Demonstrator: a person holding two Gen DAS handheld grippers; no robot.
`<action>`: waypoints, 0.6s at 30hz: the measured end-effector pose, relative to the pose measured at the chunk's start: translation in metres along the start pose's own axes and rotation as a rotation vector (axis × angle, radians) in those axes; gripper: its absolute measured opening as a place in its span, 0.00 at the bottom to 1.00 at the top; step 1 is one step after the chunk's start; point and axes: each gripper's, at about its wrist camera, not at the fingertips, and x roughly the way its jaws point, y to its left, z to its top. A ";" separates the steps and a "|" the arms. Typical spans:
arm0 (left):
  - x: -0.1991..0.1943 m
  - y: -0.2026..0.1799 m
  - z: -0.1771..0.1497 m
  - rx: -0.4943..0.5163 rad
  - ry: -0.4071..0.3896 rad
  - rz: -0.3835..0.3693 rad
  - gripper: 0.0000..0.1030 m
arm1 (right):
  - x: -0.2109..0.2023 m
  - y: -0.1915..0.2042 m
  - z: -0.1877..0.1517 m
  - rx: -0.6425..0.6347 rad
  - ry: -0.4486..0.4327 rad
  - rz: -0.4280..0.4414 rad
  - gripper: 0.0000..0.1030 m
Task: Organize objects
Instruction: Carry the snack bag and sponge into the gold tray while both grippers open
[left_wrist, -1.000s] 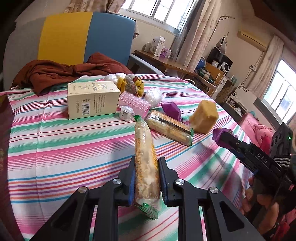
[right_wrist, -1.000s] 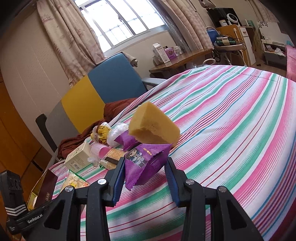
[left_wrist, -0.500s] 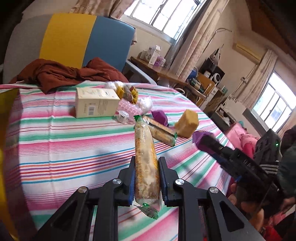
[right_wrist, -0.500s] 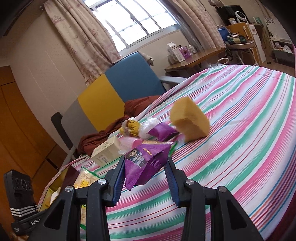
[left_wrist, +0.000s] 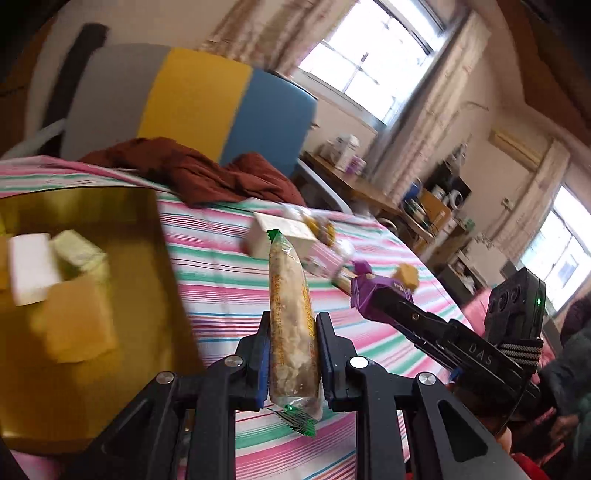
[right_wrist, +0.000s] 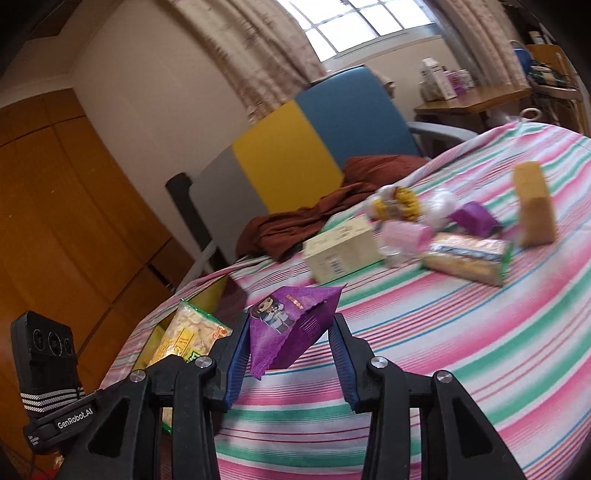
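My left gripper (left_wrist: 291, 328) is shut on a long clear snack pack (left_wrist: 291, 314) with green ends, held above the striped table (left_wrist: 221, 280) beside a gold box (left_wrist: 122, 258). The box holds several wrapped blocks (left_wrist: 70, 325). My right gripper (right_wrist: 288, 336) is shut on a purple snack packet (right_wrist: 288, 325); it also shows in the left wrist view (left_wrist: 369, 291). In the right wrist view the left gripper's snack pack (right_wrist: 188, 336) hangs over the gold box's edge (right_wrist: 207, 295).
A cream carton (right_wrist: 340, 251), pink case (right_wrist: 406, 232), wrapped biscuit pack (right_wrist: 469, 254), purple packet (right_wrist: 476, 218), yellow sponge block (right_wrist: 535, 206) and small wrapped items (right_wrist: 399, 199) lie further along the table. A red-brown cloth (left_wrist: 192, 170) and a yellow-blue chair (left_wrist: 221, 107) stand behind.
Both grippers have swung left with their packets. The gold box has come into the left wrist view, and the pile of items has dropped back to the right.
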 end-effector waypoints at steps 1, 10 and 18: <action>-0.008 0.010 0.000 -0.021 -0.009 0.015 0.21 | 0.005 0.010 -0.002 -0.009 0.011 0.014 0.41; -0.068 0.096 -0.008 -0.161 -0.083 0.163 0.21 | 0.048 0.104 -0.025 -0.124 0.122 0.141 0.41; -0.102 0.156 -0.013 -0.236 -0.113 0.293 0.21 | 0.090 0.158 -0.059 -0.195 0.256 0.185 0.41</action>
